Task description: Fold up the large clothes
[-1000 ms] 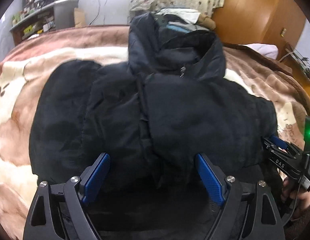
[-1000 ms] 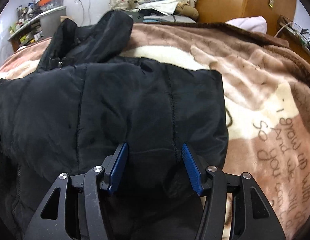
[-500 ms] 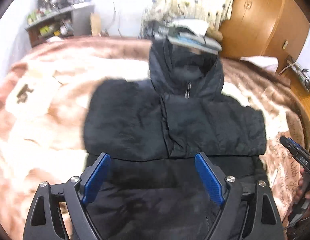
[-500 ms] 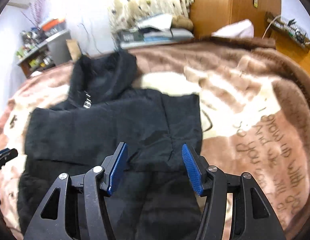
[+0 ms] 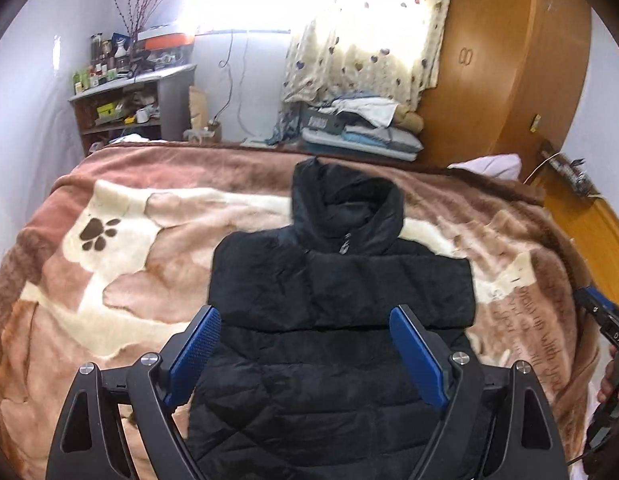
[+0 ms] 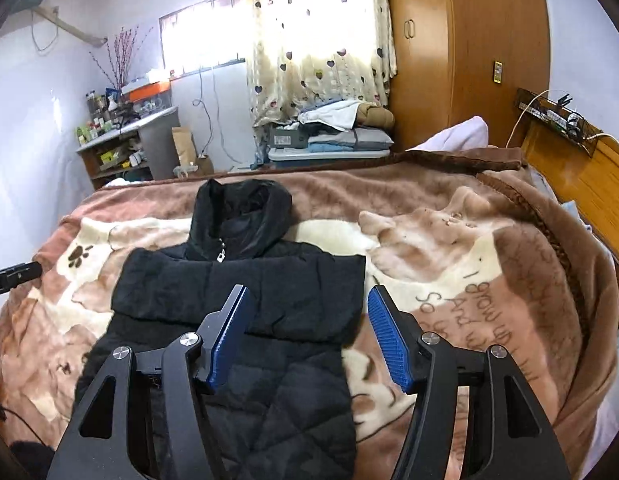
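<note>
A brown and cream blanket (image 5: 157,248) printed with a paw mark covers the bed and fills the middle of both views; on it, centre frame, lies a black hooded puffer jacket (image 5: 341,288), its sleeves folded across the chest in a band, its hood (image 5: 345,204) pointing toward the top of the frame and its quilted hem running off the bottom edge; behind, a wooden wardrobe (image 5: 505,64) stands upper right, a heart-print curtain (image 5: 365,28) hangs top centre over a stack of folded laundry (image 5: 361,132), and a cluttered shelf (image 5: 121,96) sits upper left. The left gripper (image 5: 305,352) hangs above the jacket's lower half at bottom centre, blue pads wide apart, nothing between them; the right gripper (image 6: 305,336) is over the jacket's right edge, its left pad above black fabric and its right pad above bare blanket; its jaws have just been opening and hold nothing.
</note>
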### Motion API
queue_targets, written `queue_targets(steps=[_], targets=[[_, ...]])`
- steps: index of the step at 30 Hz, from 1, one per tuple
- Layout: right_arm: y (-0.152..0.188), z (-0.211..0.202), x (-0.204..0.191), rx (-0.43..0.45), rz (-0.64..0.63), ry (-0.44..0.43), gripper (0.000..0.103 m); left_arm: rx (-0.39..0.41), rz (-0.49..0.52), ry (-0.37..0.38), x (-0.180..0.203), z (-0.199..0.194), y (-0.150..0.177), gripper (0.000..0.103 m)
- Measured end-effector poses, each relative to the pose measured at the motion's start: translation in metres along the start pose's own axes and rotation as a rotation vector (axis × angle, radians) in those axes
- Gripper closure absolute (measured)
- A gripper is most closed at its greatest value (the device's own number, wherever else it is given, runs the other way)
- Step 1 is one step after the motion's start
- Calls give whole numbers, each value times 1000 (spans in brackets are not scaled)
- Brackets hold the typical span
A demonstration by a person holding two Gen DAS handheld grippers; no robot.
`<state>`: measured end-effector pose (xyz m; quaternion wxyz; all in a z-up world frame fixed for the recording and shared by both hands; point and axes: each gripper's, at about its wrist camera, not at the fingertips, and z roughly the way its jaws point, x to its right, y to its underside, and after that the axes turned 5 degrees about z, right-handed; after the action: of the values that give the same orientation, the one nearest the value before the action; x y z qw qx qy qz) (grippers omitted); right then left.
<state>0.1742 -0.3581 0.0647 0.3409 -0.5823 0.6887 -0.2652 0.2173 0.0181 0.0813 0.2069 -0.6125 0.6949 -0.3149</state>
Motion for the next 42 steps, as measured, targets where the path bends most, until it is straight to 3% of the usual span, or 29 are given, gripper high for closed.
queue_targets(steps=[6,10,16,22,28,32,37,39,42], targets=[[-18,41,-7,-52,18,-38,41,-12,-21,52,-5,36,-2,16],[-32,106,-4,-91,60,-86,39,-40,-35,86,-19,87,-13,16],[-64,227,-14,-126,35,-88,36,-94,-50,100,-44,198,-68,16],[-102,309,2,-162,208,-147,35,-125,-86,165,-61,276,-129,16],[-129,385,17,-271,299,-114,29,-216,-34,123,-59,350,-189,16],[-147,426,29,-301,396,-141,29,-240,-103,143,-66,389,-216,16],[-148,477,29,-388,439,-154,28,-303,-39,58,-61,445,-237,16],[-145,492,28,-394,444,-154,28,-328,-108,62,-66,472,-240,16],[-134,523,28,-483,483,-147,28,-396,-167,62,-72,507,-236,16]])
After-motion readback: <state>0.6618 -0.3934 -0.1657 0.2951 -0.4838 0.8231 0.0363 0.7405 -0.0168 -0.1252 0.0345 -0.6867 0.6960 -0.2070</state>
